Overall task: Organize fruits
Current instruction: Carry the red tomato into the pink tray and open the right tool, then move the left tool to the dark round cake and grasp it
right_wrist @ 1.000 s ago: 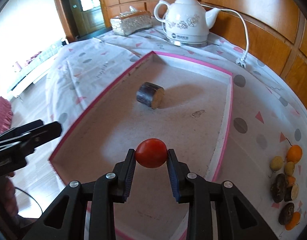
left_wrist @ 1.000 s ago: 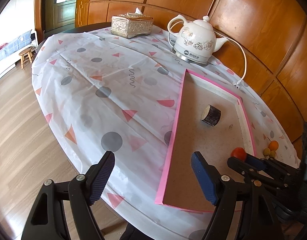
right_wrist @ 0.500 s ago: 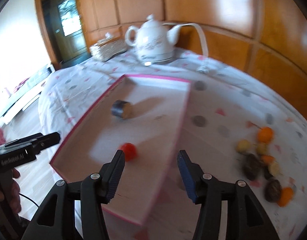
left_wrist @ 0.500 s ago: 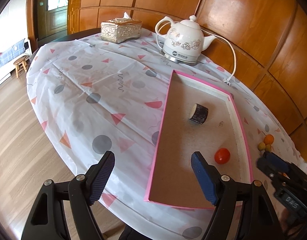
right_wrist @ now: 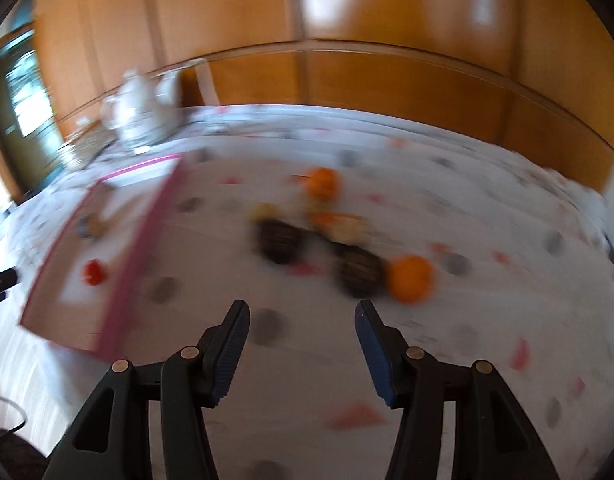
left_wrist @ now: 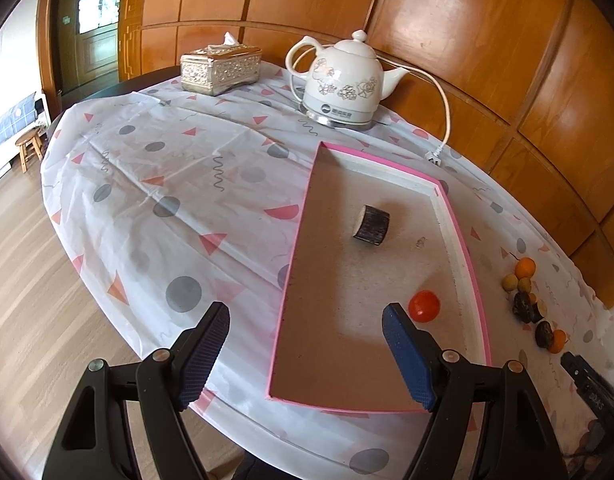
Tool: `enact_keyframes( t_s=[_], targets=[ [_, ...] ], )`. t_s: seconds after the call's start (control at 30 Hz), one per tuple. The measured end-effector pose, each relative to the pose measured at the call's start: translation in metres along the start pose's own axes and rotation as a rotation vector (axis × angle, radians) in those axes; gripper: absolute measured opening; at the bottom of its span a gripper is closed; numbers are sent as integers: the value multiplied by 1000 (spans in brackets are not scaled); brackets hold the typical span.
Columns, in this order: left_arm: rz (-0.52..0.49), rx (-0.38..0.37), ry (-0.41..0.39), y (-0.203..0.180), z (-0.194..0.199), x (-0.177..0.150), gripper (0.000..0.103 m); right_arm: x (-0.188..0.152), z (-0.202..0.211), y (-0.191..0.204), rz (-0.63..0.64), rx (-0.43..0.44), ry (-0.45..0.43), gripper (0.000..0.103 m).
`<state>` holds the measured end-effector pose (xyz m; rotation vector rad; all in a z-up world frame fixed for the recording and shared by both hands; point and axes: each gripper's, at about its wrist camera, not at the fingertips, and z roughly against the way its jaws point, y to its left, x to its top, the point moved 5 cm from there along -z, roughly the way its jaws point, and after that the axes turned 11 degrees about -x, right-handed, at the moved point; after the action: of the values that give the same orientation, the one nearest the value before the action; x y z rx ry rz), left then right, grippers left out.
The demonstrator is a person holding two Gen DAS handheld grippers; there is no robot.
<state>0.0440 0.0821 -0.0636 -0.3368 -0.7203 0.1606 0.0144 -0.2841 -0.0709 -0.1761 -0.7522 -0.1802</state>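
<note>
Fingers apart on both grippers, nothing between either pair. Right gripper [right_wrist: 301, 344] has just been opening; its jaws are empty and it points at the loose fruit pile on the tablecloth [right_wrist: 387, 344], outside the tray's right edge. Right wrist view is motion-blurred, so details are rough. Left gripper [left_wrist: 307, 356] hangs open over the near edge of the table, straddling the tray's near-left corner, holding nothing; probably just parked clear of the working side.

Pink-rimmed tray [left_wrist: 293, 252] is the collection spot. Red tomato [left_wrist: 424, 306] lies inside it near the near-right corner, by the right rim, free of any finger. Dark cut log-like piece [left_wrist: 372, 226] lies mid-tray, toward the far end, well apart from the tomato.

Unsorted pile: far orange [right_wrist: 324, 182], near orange [right_wrist: 411, 278] touching a dark round fruit [right_wrist: 359, 270], another dark fruit [right_wrist: 278, 240], plus small yellowish ones, too blurred to count. Judgement: two items in, most of the pile left; next pick is likely the nearest dark fruit or orange, and since they touch, closing on one may nudge the other.

Kettle [left_wrist: 343, 80] and tissue box [left_wrist: 221, 68] stand at the far edge, out of the way.
</note>
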Motion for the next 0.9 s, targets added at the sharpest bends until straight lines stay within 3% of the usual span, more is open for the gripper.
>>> enact_keyframes(
  t_s=[0.3,0.5,0.73,0.9],
  targets=[
    [-73,-36,19,-25,-5,2,79,-26,-16,-124,-279,-320,67,56],
    [-132,-79,30,-48,-7,4,79,-45,-21,-172,-376,-450,96,56],
    [-251,-177,66,-99,-15,6,79,-67,-34,-207,-466,-524,132,56],
    [-311,-242,112,-135,-27,5,78,-76,-37,-218,-517,-529,107,68]
  ],
)
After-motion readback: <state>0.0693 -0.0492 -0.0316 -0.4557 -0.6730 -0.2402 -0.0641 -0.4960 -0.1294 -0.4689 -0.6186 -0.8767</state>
